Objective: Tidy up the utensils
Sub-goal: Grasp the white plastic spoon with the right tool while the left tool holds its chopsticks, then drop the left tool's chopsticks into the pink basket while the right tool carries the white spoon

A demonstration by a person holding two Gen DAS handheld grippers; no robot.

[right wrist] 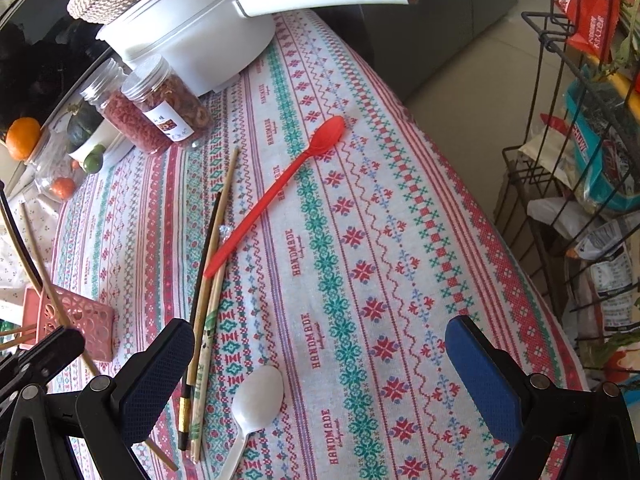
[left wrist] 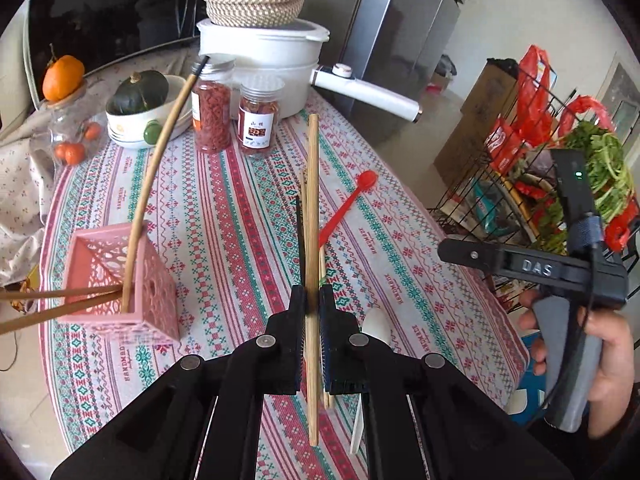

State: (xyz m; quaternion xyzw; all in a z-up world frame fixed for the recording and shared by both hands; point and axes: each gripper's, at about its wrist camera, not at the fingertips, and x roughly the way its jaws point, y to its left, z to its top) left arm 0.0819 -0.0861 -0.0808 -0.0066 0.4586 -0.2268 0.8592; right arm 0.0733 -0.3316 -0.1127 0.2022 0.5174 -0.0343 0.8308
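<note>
Patterned cloth covers the counter. Left gripper fingers clamp one wooden chopstick, lifted above the loose chopsticks, red spoon and white spoon. Pink holder sits to the left, sticks already inside. Right gripper fingers spread wide, empty. Judgement: tilt the chopstick upright and lower it clear of the holder's rim.

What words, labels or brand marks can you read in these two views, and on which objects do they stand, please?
"HANDMADE": repeated along the stripes of the tablecloth.
"DAS": raised letters on the body of the right gripper.
"山楂": label of the hawthorn jar; its smaller print is blurred.
Goji jar: label turned away, unreadable.
Red snack packets in the wire rack: print too blurred to read.
Printed chopstick: green marks, illegible.
</note>
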